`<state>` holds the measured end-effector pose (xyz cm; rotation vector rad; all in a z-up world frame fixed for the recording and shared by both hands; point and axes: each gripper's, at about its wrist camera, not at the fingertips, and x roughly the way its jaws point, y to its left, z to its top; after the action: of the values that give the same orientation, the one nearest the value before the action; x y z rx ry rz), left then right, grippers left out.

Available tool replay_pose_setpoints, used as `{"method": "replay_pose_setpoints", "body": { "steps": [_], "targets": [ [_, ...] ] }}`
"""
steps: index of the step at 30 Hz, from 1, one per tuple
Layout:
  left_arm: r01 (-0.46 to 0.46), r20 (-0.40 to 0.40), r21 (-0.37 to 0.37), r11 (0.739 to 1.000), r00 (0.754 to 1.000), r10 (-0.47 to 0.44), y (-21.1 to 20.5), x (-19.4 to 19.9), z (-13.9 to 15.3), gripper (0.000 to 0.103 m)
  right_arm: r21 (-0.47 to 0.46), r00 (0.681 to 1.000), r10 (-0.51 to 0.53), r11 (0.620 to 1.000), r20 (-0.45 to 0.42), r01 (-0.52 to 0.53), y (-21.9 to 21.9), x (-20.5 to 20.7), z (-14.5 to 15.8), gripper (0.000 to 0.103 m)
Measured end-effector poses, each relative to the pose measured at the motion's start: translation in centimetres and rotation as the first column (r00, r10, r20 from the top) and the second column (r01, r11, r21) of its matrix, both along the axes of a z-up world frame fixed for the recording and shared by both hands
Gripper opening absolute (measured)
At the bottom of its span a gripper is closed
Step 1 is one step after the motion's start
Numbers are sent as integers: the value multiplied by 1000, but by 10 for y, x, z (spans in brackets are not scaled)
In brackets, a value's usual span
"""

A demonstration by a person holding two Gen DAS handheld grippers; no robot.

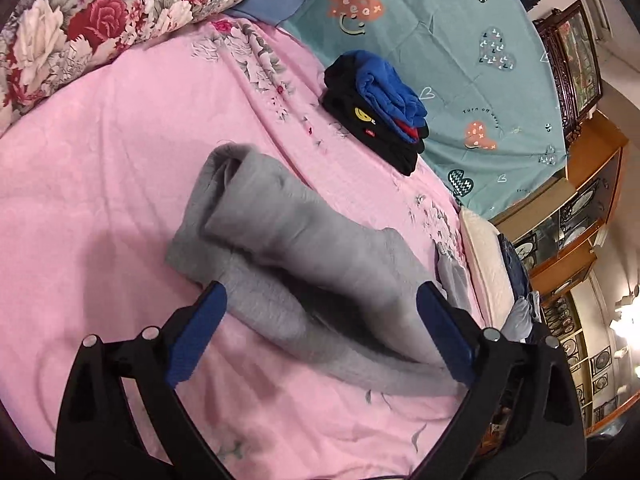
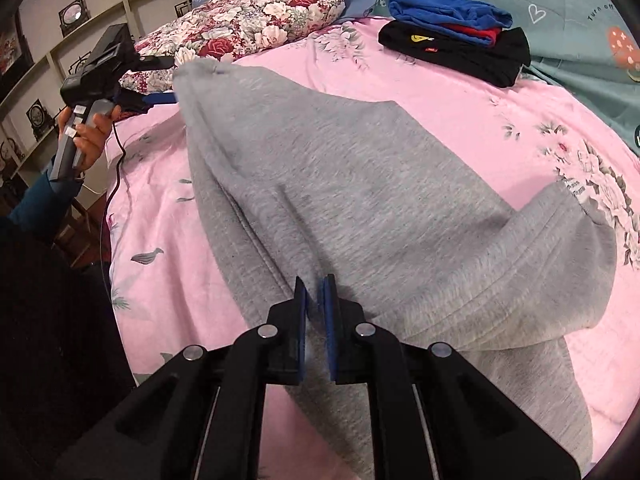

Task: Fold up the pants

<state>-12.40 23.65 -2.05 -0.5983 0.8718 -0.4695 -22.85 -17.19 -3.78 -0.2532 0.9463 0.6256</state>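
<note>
**A:** Pants, grey sweatpants by the knit, lie on the pink floral bedspread in the middle of the bed. Where do they sit against the grippers?

**B:** In the left wrist view the pants are partly folded, one layer lying over another, and they run from the far cuff end down between the fingers of the left gripper. Those blue-padded fingers stand wide apart with nothing pinched between them, hovering above the cloth.

**A:** And the right gripper?

**B:** Its fingers are nearly closed, with only a thin gap between the blue pads. They sit at a ridge of grey cloth, but whether any fabric is caught in that gap I cannot tell.

**A:** What does the right wrist view show of the other side?

**B:** The left gripper appears at the far cuff corner of the pants, held by a hand in a blue sleeve, with a black cable hanging from it. From there I cannot tell whether its fingers touch the cloth.

**A:** Anything else on the bed?

**B:** A stack of folded clothes, black underneath with blue and red on top, rests at the edge of the pink bedspread, well apart from the pants. A red-and-white floral pillow lies at the head, and a teal sheet with hearts covers the far side.
</note>
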Motion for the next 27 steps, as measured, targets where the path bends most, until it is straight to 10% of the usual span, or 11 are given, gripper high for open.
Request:
{"method": "replay_pose_setpoints", "body": {
  "steps": [4,9,13,17,21,23,27],
  "targets": [
    [-24,18,-80,997,1000,26,8,2,6,100,-29,1000,-2,1000,-7,1,4,-2,-5,9],
    [-65,-89,8,998,994,66,-5,32,-12,98,-18,1000,-20,1000,-1,20,3,-4,1,9],
    [-118,-47,110,987,991,124,-6,38,-6,44,-43,1000,-12,999,21,12,5,-10,12,10],
    [-85,-118,211,974,987,112,3,38,-32,35,-94,998,-22,995,-57,16,10,-8,-8,21],
    [-52,-94,173,984,993,69,18,22,-29,48,-59,996,-63,996,-69,59,2,0,16,48],
    [-122,-53,219,968,989,136,29,12,-14,94,-75,989,-144,986,33,146,-10,11,44,53],
    [-179,96,228,957,982,161,38,-5,23,95,-125,892,-401,894,207,431,-39,68,78,83]
  ]
}}
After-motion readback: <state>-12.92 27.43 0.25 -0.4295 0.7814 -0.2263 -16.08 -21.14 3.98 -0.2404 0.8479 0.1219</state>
